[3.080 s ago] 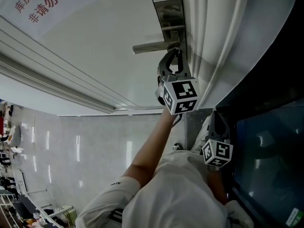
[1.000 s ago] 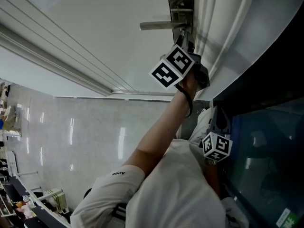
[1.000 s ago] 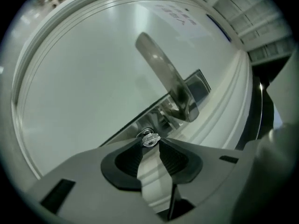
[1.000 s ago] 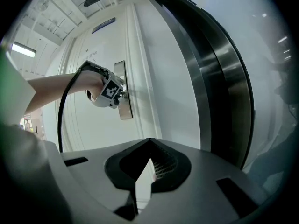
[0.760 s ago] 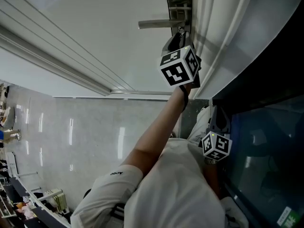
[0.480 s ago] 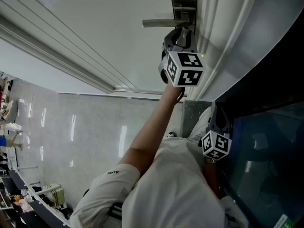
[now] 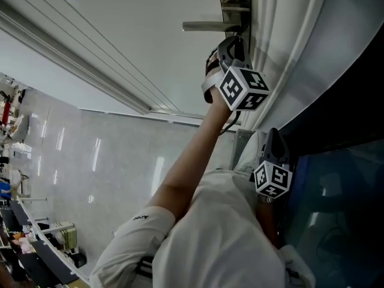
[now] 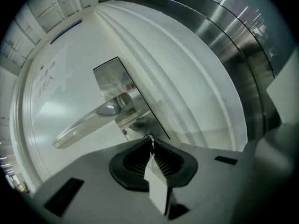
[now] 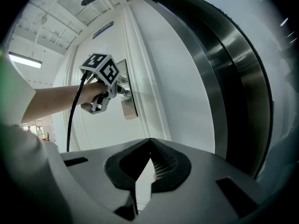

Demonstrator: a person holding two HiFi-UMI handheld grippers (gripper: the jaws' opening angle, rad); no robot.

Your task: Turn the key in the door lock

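A: L gripper [image 8: 150,143] status?

B: Jaws just been closing. They now pinch the key [image 8: 148,137] head right at the tips. Key sits in the lock plate [image 8: 114,85] straight ahead, w/ the lever handle [image 8: 88,122] just above-left of the tips.

A: R gripper [image 9: 149,141]?

B: Pressed together, empty, well behind the L one.

A: Advice for the turn?

B: I'd roll abt the key's own axis w/ no side push. Keep a firm pinch and stay clear of the lever.

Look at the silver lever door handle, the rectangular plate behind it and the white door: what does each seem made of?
Silver lever handle: probably brushed metal, soft grey sheen. Rectangular plate: likewise metal, reflective. White door: smooth painted surface; core cannot be told.
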